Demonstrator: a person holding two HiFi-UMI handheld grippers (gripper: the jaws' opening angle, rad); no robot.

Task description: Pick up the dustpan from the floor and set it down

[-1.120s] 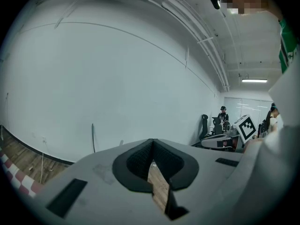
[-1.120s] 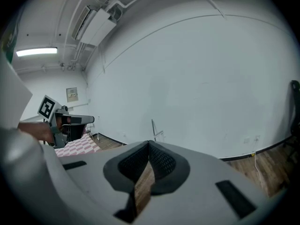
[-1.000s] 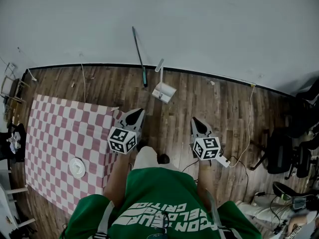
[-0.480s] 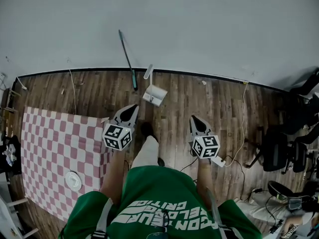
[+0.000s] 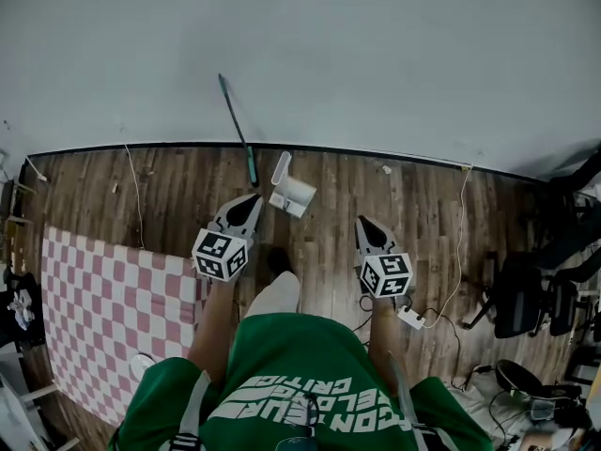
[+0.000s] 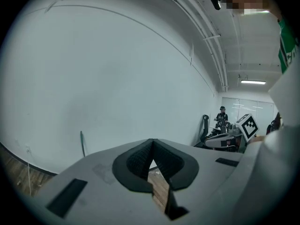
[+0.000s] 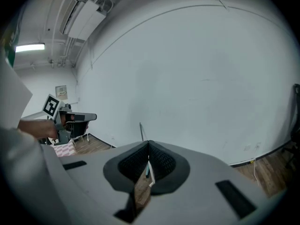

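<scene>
The white dustpan [image 5: 293, 194] stands on the wooden floor near the wall, its handle [image 5: 280, 168] pointing up. A dark broom [image 5: 236, 126] leans on the wall just left of it. My left gripper [image 5: 248, 204] hovers a little below and left of the dustpan, jaws shut and empty. My right gripper [image 5: 362, 225] is further right, apart from the dustpan, its jaws also closed to a point with nothing held. In the left gripper view the shut jaws [image 6: 152, 142] face the wall, with the broom [image 6: 82, 145] at the left. The right gripper view shows closed jaws [image 7: 149, 145] and the broom [image 7: 141, 131] beyond.
A pink-and-white checkered cloth [image 5: 100, 301] covers the floor at the left. A white power strip [image 5: 409, 318] and cable lie at the right, with dark office chairs [image 5: 526, 294] beyond. The grey wall [image 5: 376, 64] runs along the far side. The person's legs are below the grippers.
The person has walked toward the wall with both grippers. The dustpan and broom now sit closer to the grippers, and the checkered cloth has slid down and left in the view.
</scene>
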